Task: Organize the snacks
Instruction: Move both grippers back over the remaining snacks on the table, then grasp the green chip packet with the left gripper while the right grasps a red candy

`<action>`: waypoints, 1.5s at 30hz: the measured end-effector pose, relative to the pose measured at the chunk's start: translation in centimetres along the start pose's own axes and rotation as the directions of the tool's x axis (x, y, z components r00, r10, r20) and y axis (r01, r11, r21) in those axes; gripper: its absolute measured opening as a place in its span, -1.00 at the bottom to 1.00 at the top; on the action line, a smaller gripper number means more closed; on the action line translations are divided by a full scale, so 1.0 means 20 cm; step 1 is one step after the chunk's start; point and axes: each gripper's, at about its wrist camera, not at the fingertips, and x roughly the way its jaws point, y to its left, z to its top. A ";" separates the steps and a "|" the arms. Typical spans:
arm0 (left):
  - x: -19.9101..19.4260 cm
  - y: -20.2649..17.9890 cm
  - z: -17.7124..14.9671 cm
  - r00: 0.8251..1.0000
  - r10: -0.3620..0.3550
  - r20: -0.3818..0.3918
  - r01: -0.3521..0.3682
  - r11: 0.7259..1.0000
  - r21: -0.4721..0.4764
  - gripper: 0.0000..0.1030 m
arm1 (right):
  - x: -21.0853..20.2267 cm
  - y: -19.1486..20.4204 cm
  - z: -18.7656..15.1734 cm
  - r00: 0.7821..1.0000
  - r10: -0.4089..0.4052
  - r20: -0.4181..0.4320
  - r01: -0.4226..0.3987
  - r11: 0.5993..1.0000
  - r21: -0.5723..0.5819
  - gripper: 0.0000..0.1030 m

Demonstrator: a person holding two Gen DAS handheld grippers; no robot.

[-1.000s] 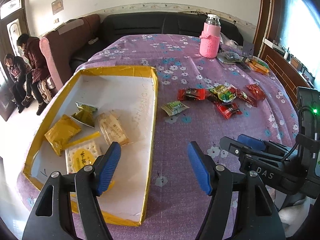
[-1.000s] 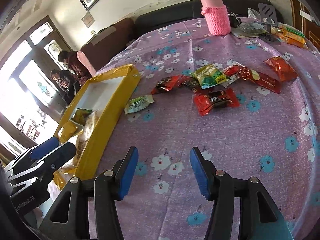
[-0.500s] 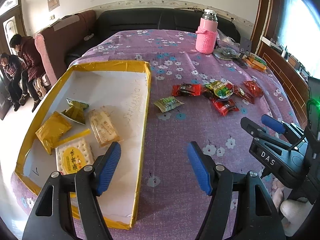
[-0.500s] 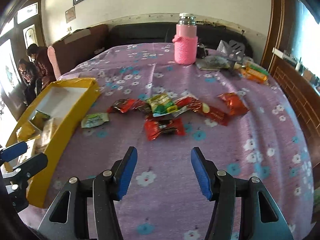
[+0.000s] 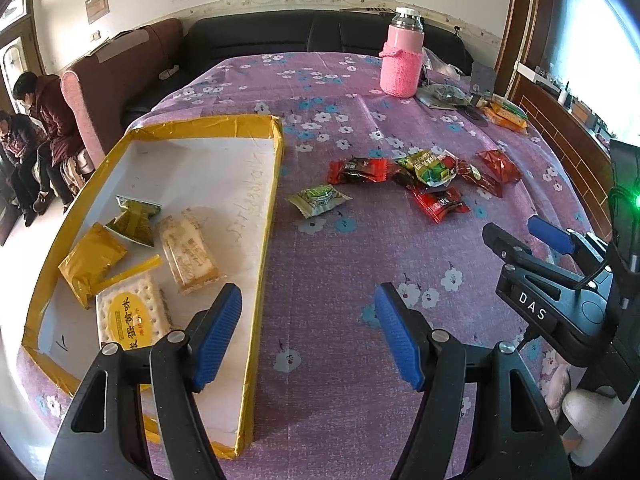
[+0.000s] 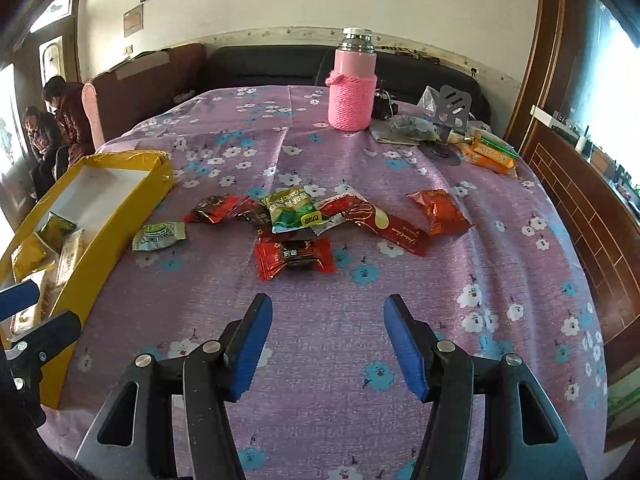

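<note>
A shallow yellow-edged box [image 5: 262, 216] [image 6: 120, 216] lies on the purple flowered cloth and holds several yellow and cream snack packets [image 5: 186, 254]. Loose on the cloth lie a pale green packet [image 5: 320, 198] [image 6: 159, 235], several red packets [image 6: 294, 258] [image 5: 440, 203], a green bag [image 6: 290, 210] and an orange-red packet [image 6: 438, 212]. My left gripper [image 5: 308, 334] hangs open over the box's right edge, nothing between its fingers. My right gripper [image 6: 326, 346] is empty, its jaws opening, just short of the nearest red packet. In the left wrist view it [image 5: 524, 236] appears at the right.
A pink-sleeved flask [image 6: 352, 84] stands at the far side of the table [image 6: 500, 280], beside a clear bag, a small metal stand [image 6: 452, 110] and orange wrapped packs [image 6: 490, 154]. A dark sofa runs behind. Two people [image 5: 36, 132] sit at the far left.
The right wrist view has swung from a tilted look towards the box to a level look at the loose packets, and the right jaws stand a little wider. The left gripper has hardly moved.
</note>
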 end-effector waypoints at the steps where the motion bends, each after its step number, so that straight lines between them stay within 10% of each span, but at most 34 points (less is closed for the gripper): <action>1: 0.00 0.00 0.00 1.000 0.000 -0.002 0.000 1.000 0.001 0.34 | 0.00 0.00 0.00 1.000 -0.002 0.000 0.002 1.000 -0.002 0.20; 36: 0.13 -0.06 0.06 1.000 0.005 -0.024 -0.004 0.999 0.036 0.44 | 0.20 -0.14 0.04 0.995 0.011 -0.095 -0.008 0.999 0.037 0.27; 45: 0.07 0.03 0.12 0.998 -0.056 0.038 0.058 0.997 -0.045 0.44 | 0.32 -0.43 0.07 0.959 0.252 -0.131 -0.200 0.927 0.317 0.27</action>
